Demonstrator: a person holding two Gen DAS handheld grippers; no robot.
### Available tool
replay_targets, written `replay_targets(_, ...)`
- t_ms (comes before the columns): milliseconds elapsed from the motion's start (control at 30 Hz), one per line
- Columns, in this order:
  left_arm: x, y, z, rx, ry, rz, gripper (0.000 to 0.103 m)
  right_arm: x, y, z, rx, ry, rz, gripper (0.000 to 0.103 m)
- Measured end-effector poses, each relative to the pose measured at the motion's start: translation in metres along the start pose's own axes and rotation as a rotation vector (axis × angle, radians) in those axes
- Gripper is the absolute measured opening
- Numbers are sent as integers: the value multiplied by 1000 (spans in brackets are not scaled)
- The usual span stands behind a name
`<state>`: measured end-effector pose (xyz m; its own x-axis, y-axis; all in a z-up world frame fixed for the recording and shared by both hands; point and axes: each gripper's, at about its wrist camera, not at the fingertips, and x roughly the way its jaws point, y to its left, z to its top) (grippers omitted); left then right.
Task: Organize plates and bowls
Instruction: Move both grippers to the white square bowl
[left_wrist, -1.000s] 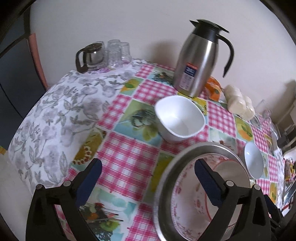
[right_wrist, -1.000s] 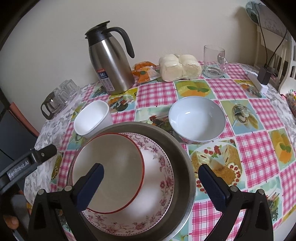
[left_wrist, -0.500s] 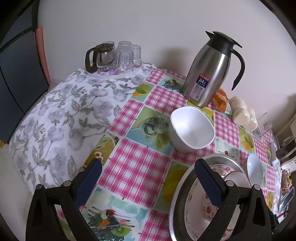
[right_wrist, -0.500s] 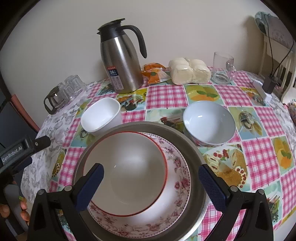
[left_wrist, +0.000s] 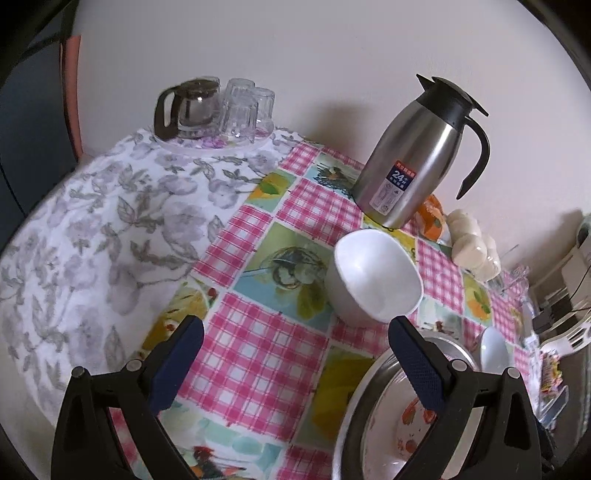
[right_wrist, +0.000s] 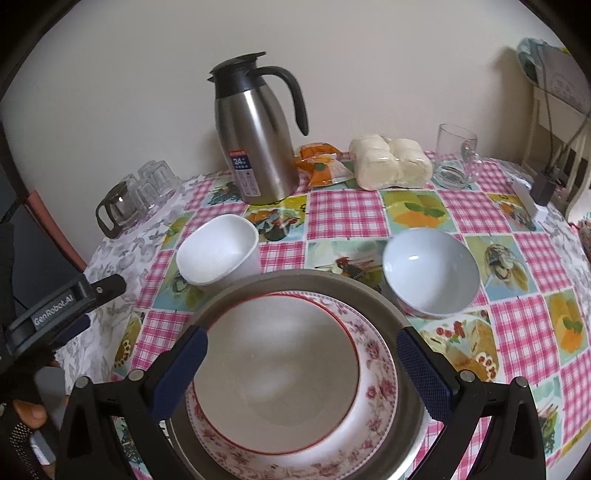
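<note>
The right gripper (right_wrist: 299, 363) is hovering with fingers spread wide, holding nothing, over a stack at the bottom centre: a red-rimmed bowl (right_wrist: 275, 365) sitting in a floral plate (right_wrist: 373, 376) inside a metal pan (right_wrist: 332, 278). A square bowl (right_wrist: 218, 254) is standing upper left of the pan, a round bowl (right_wrist: 430, 271) upper right. The left gripper (left_wrist: 295, 360) is also gaping wide and empty above the tablecloth (left_wrist: 258, 354), lower centre.

Both wrist views look down toward the steel thermos (left_wrist: 413, 162) (right_wrist: 258, 140), the left from farther left, the right closer and head-on, sharing the white square bowl (left_wrist: 373, 277) (right_wrist: 219, 251) before it.
</note>
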<state>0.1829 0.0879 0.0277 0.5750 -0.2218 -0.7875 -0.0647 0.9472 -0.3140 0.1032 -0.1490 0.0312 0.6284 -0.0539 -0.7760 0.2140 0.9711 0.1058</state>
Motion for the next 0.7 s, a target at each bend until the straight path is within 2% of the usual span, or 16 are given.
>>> replay_targets(167, 13, 9, 0, -101, 28, -94, 100, 9, 14, 17, -61, 27, 9, 103)
replay_targets(233, 17, 10, 1, -117, 35, -107, 100, 10, 17, 22, -78, 34, 9, 103)
replay_targets(333, 21, 8, 5, -99, 25, -90, 100, 14, 20, 35, -88, 47, -2, 103)
replay_targets(467, 31, 6, 13, -82, 36, -139, 100, 20, 25, 51, -104, 67, -11, 103)
replay_targets(567, 47, 2, 20, -66, 98, -183, 100, 29, 27, 62, -95, 92, 9, 103)
replay_targets(700, 61, -8, 33, -22, 136, -170, 100, 46, 36, 72, -106, 127, 9, 103)
